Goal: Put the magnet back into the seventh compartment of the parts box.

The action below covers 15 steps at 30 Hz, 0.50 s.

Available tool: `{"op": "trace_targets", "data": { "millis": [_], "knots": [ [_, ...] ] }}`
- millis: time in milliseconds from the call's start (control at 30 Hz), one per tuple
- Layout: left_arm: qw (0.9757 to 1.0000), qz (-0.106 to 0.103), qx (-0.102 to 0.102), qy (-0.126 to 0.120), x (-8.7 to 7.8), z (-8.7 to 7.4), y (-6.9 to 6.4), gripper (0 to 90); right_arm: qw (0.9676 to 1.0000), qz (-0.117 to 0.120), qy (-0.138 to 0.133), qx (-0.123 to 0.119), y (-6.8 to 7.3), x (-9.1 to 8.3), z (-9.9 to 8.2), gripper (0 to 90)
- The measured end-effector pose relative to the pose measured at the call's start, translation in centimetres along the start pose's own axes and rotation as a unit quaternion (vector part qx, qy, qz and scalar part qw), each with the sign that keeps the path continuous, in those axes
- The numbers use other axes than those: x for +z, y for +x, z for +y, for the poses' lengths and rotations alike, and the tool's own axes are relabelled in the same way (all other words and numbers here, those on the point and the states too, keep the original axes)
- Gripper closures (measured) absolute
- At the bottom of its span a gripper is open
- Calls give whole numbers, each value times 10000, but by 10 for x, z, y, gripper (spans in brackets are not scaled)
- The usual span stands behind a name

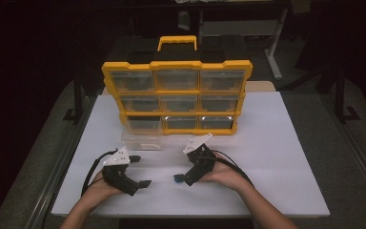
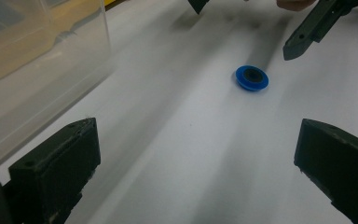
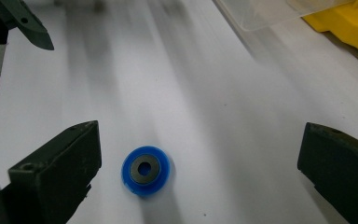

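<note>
Round blue plastic disc (image 3: 146, 171) with dark centre lies flat between the right hand-held gripper's (image 3: 200, 161) spread jaws.

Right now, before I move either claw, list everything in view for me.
organiser cabinet: 1, yellow frame with nine clear drawers, upright at the table's far side.
pulled-out drawer: 1, clear, on the table before the cabinet's lower-left slot.
blue disc: 1, blue with dark centre ring, flat on the table between the claws.
table: 1, white top.
left claw: 1, black, open, near edge.
right claw: 1, black, open, by the disc.
</note>
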State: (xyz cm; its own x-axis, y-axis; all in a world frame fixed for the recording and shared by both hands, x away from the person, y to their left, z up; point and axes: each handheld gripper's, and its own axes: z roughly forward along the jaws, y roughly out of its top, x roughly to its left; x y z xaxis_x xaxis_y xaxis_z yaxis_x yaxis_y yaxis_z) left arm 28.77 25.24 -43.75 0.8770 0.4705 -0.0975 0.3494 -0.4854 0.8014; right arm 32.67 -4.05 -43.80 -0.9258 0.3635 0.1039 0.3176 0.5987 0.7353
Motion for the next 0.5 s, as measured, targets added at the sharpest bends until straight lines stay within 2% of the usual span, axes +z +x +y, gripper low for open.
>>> {"op": "trace_targets", "data": {
  "millis": [500],
  "knots": [
    [10000,5,-6,2,-1,0,0,0,9997,59,194,-143,7,8,-1,0]
  ]
}}
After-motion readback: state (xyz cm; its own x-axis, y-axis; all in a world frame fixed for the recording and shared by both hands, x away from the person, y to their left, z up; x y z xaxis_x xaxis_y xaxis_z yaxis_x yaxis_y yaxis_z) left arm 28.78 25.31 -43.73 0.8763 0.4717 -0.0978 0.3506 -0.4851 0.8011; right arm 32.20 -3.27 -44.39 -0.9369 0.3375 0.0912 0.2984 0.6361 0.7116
